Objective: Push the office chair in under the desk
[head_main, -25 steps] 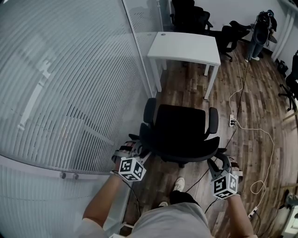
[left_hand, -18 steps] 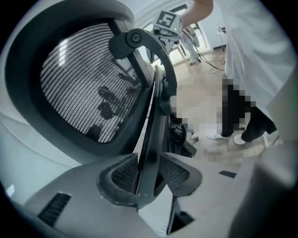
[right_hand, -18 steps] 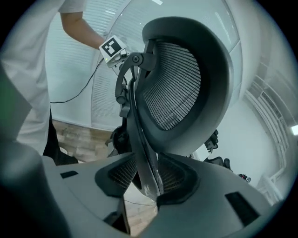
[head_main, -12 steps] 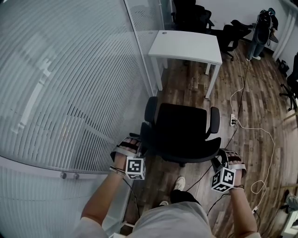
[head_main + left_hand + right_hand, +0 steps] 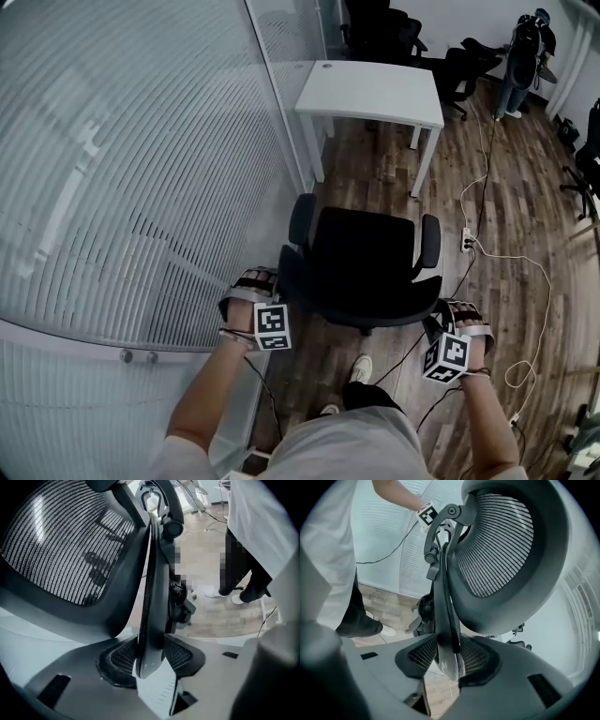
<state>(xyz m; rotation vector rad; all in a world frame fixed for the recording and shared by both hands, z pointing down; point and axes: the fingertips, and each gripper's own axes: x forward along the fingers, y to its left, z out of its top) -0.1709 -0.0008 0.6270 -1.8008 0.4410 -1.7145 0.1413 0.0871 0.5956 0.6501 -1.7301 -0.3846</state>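
Chair [image 5: 366, 267] with curved mesh backrest [image 5: 497, 541]

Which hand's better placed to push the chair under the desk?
Neither alone: left gripper and right gripper each have a backrest edge between just-opened jaws, on opposite sides; desk lies straight ahead. Use both.

Floor [image 5: 361, 159] chair [image 5: 366, 262] to desk [image 5: 375, 94] open; glass wall [image 5: 141, 141] left (cable [image 5: 506, 257] right).

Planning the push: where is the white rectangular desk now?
In the head view the white rectangular desk stands at top centre, beyond the black office chair, beside the striped glass wall.
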